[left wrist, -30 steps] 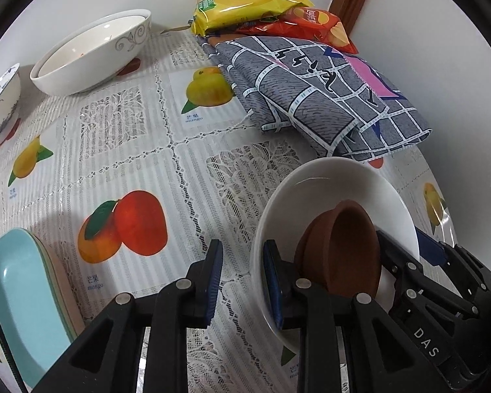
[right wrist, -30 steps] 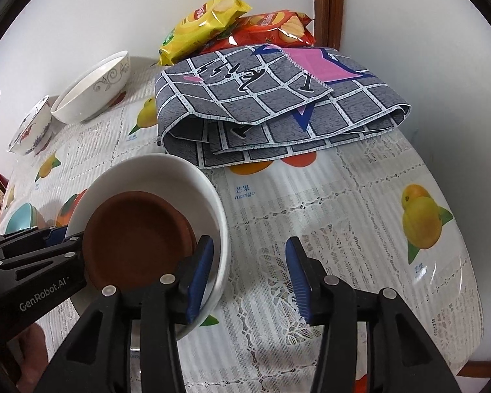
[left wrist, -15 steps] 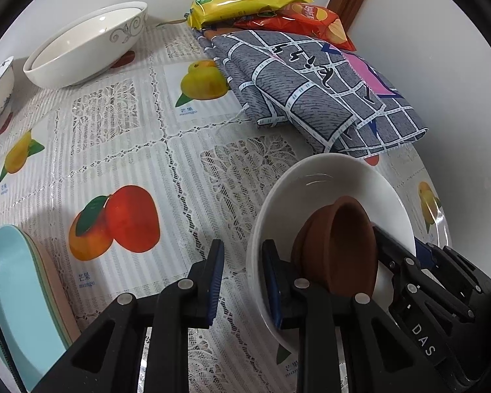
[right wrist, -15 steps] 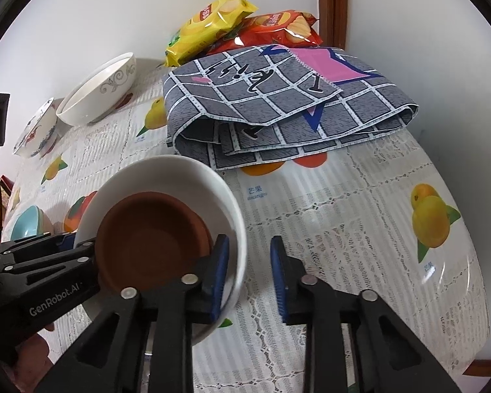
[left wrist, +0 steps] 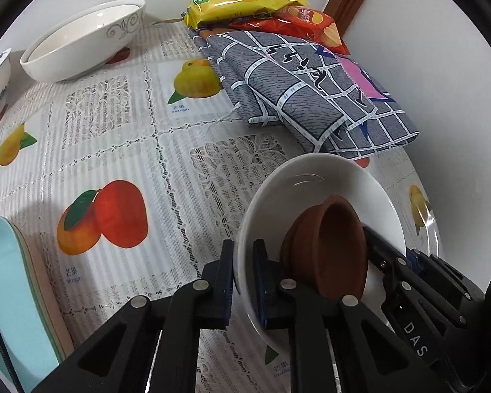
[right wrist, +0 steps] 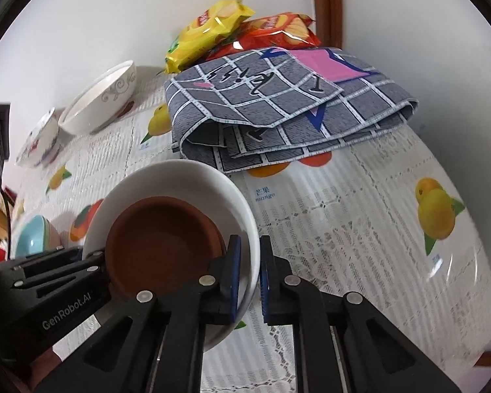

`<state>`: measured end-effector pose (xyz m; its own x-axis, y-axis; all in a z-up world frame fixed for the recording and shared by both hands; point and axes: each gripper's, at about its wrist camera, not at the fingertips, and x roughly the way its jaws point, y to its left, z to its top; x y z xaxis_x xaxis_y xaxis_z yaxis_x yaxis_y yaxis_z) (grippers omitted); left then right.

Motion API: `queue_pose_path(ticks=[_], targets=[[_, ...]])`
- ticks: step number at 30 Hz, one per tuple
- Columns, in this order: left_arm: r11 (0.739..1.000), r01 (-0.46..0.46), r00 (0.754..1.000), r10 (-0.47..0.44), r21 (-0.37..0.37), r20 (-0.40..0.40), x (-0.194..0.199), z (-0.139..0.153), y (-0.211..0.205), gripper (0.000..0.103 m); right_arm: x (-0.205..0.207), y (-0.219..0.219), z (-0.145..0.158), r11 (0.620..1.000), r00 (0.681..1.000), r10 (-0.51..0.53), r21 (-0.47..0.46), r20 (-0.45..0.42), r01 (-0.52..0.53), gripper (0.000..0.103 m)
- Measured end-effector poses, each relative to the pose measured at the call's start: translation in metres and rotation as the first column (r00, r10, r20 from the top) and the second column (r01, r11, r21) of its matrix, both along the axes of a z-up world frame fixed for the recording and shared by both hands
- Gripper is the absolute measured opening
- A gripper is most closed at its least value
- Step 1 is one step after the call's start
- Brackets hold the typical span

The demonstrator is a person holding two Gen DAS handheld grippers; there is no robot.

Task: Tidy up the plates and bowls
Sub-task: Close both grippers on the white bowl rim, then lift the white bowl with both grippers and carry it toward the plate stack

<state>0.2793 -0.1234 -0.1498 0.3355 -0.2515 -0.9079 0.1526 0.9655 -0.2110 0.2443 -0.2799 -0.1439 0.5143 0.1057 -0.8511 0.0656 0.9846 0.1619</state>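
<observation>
Two grippers pinch opposite rims of one white bowl [left wrist: 314, 180] on the fruit-print tablecloth [left wrist: 114, 137]. From the left wrist, the left gripper [left wrist: 244, 281] is clamped on the near rim, a brown dish [left wrist: 330, 249] inside. From the right wrist, the right gripper [right wrist: 248, 275] grips the white bowl's [right wrist: 186, 177] right rim beside the brown dish [right wrist: 160, 245], near a folded grey cloth [right wrist: 278, 114].

Glossy white ceramic bowl [left wrist: 327, 183], matt terracotta dish [right wrist: 160, 245] (unglazed-looking), shiny plastic tablecloth [left wrist: 121, 137], woven checked cloth [right wrist: 278, 114]
</observation>
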Motion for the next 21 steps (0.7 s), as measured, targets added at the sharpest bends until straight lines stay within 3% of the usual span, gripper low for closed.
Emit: queue_pose_path(ticks=[6,21], targets=[[1.0,-0.006,1.0,0.006,-0.019,-0.021,-0.006,0.002,0.005,0.01,-0.006,0.002,0.005,1.0,1.0,-0.02,0.004,0.003,0.02,0.009],[1.0,-0.005,0.999,0.006,-0.01,0.033,-0.032,0.038,0.014,0.009,-0.032,0.013,0.037,0.999,0.999,-0.038,0.022,0.033,0.037,0.007]])
